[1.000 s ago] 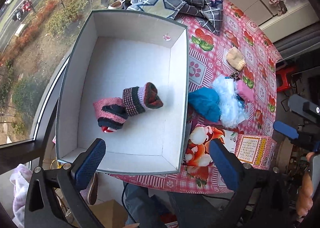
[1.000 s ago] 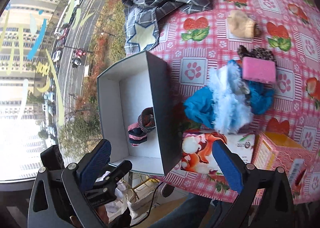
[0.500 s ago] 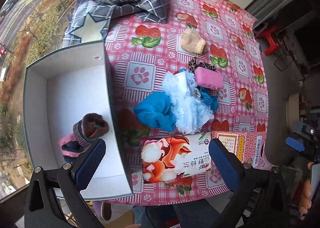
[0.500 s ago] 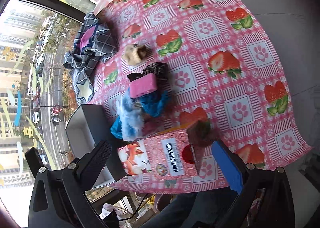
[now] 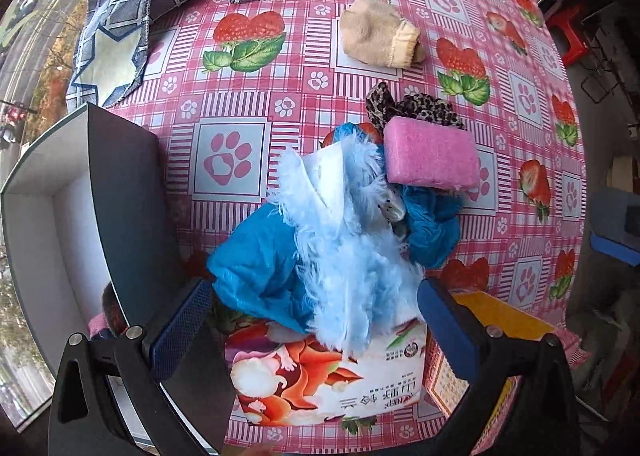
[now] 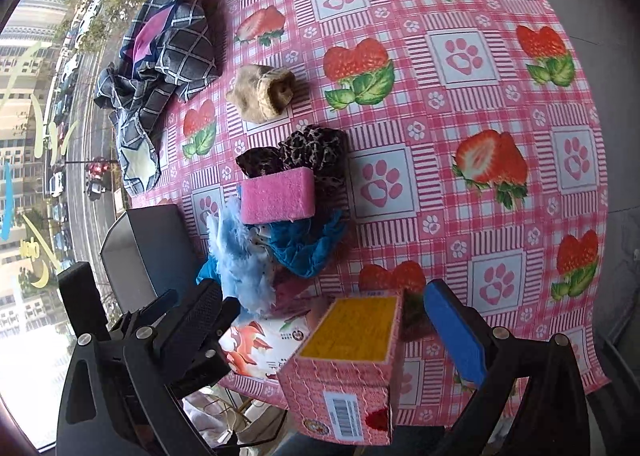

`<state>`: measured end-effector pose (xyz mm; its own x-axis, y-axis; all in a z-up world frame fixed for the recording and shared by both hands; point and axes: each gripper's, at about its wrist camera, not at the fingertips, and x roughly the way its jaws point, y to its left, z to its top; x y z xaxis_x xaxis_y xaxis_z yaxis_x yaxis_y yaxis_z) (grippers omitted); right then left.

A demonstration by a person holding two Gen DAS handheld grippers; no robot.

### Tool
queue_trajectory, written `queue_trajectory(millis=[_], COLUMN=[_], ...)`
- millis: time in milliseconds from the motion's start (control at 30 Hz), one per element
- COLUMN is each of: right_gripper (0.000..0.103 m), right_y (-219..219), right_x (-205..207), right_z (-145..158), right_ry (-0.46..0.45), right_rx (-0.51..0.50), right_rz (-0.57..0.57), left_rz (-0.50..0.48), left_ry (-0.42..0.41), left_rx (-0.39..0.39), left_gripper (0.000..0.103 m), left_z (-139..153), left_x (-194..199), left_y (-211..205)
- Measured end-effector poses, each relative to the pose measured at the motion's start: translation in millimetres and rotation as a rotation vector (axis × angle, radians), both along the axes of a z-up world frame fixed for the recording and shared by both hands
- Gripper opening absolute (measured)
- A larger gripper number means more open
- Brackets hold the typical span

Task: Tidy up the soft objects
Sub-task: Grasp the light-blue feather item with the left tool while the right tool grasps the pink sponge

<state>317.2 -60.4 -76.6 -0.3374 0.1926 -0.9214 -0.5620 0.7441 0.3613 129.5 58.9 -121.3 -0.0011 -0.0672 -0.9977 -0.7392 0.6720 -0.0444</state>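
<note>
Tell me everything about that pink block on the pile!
The pink block looks like a spongy foam brick, rectangular with rounded edges and a rough, porous surface. It lies flat, slightly tilted, on top of the heap, resting on the fluffy light-blue cloth and the blue fabric, with the leopard-print cloth right behind it. Neither gripper touches it.

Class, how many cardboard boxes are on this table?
3: grey storage box at the left edge, floral tissue box at the near edge, pink box beside it. Others may be hidden.

One pink sponge, one beige sock, two cartons, one grey box
</note>
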Motion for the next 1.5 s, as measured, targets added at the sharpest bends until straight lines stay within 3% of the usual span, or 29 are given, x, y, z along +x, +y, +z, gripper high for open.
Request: queue_trajectory(millis=[133, 400, 600, 633, 667, 700, 767, 867, 1100, 1233, 1367, 1500], right_gripper=[0.102, 0.102, 0.101, 0.098, 0.083, 0.072, 0.071, 0.071, 0.071, 0.071, 0.071, 0.071], right_y=[34, 77, 100, 101, 102, 102, 99, 90, 60, 41, 23, 16], right_x=[3, -4, -15, -17, -19, -20, -20, -12, 18, 28, 31, 23], right_z=[-27, -78, -100, -103, -103, -104, -104, -98, -65, -55, -42, -31], right_ry=[0.023, 0.104, 0.103, 0.097, 0.090, 0.088, 0.092, 0.113, 0.142, 0.155, 0.138, 0.082], right_rx=[-0.039, -0.102, -0.146, -0.157, -0.162, -0.164, -0.169, -0.141, -0.048, -0.027, -0.007, 0.012], right_rz=[0.044, 0.070, 0.142, 0.151, 0.161, 0.171, 0.175, 0.148, 0.050, 0.015, 0.003, 0.016], left_rz=[0.007, 0.048, 0.073, 0.074, 0.076, 0.079, 0.097, 0.137, 0.123, 0.114, 0.081, 0.093], left_ry=[0.028, 0.046, 0.068, 0.067, 0.065, 0.063, 0.050, 0.015, -0.098, -0.122, -0.127, -0.174], left_rx=[-0.025, -0.038, -0.058, -0.063, -0.071, -0.079, -0.105, -0.112, -0.036, -0.016, 0.016, -0.010], left_gripper=[0.094, 0.094, 0.092, 0.087, 0.078, 0.073, 0.052, 0.043, 0.041, 0.041, 0.041, 0.041], left_z=[-20, -34, -46, -47, -47, -49, -49, -41, 6, 25, 33, 46], left_x=[5, 2, 1, 1, 1, 0, -1, -6, -10, -8, -4, -13], left_y=[4, 8, 10, 11, 11, 13, 16, 25, 32, 30, 20, 15])
